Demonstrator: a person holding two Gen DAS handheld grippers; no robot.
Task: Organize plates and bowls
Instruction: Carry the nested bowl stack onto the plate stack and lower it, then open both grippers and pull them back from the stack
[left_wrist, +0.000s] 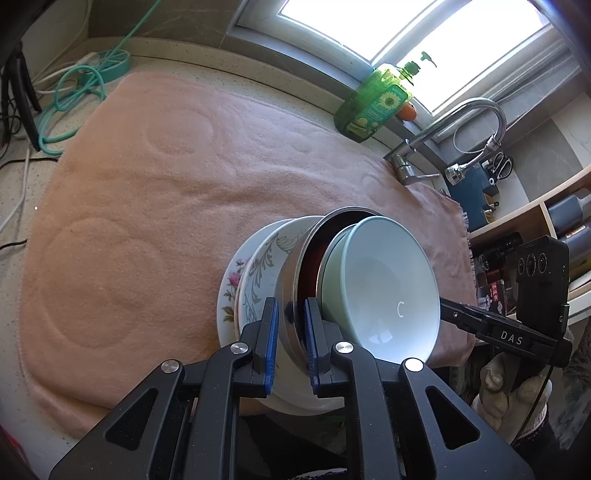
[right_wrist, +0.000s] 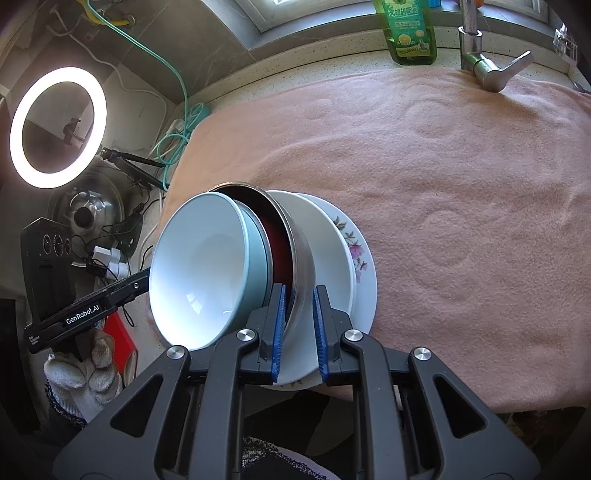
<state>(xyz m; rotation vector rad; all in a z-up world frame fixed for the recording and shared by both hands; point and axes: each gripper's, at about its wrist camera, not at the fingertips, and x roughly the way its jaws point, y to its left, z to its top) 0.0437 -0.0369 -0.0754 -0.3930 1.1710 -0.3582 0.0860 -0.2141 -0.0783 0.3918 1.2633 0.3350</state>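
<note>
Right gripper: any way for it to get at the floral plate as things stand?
Probably not: the right gripper is shut on the steel bowl rim, and the white plate covers the floral plate.

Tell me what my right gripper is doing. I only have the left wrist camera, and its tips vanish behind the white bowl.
Observer: In the right wrist view, the right gripper straddles the steel bowl, with one blue pad inside the wall and one outside.
Operator: Is it clamped on it?
Observer: I cannot tell. The pads sit close on either side of the wall, but contact is not clear.
Operator: Anything beyond the towel's far side that I'm missing?
Observer: Yes. A lit ring light stands past the edge of the towel, with a metal pot lid just below it.
</note>
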